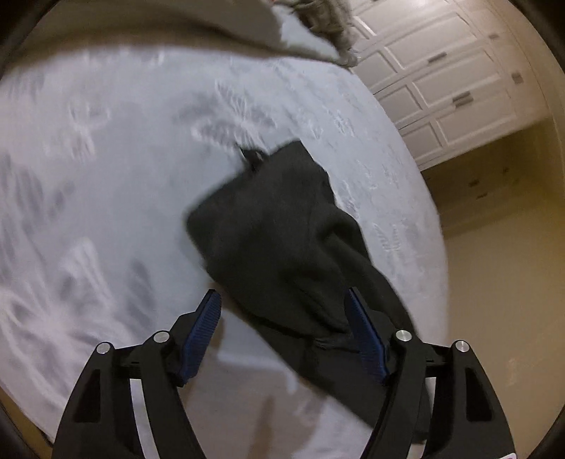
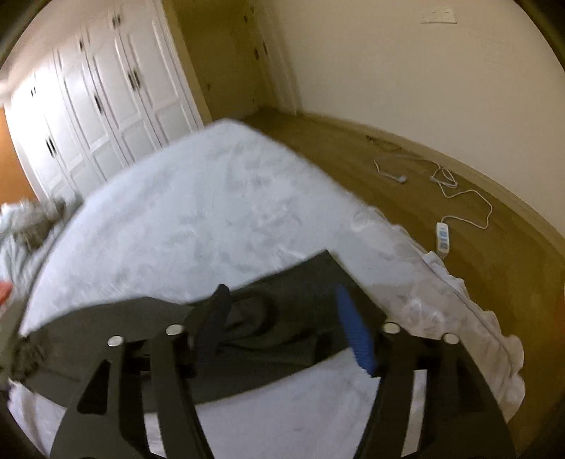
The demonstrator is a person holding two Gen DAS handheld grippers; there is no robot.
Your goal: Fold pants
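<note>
The pants (image 1: pixel 279 240) are dark, almost black, and lie bunched on a pale blue-grey patterned bedspread (image 1: pixel 116 169). In the left wrist view my left gripper (image 1: pixel 282 300) is open, its blue pads wide apart, with the near end of the pants lying between and under the fingers. In the right wrist view the pants (image 2: pixel 282 317) stretch flat across the bed (image 2: pixel 212 212) from left to right. My right gripper (image 2: pixel 282 300) is open just above them, holding nothing. Both views are blurred by motion.
A crumpled grey blanket (image 1: pixel 317 21) lies at the bed's far end. White panelled wardrobe doors (image 2: pixel 99 99) stand beyond the bed. A white cable and remote (image 2: pixel 443 236) lie on the tan floor beside the bed's ruffled edge (image 2: pixel 494 335).
</note>
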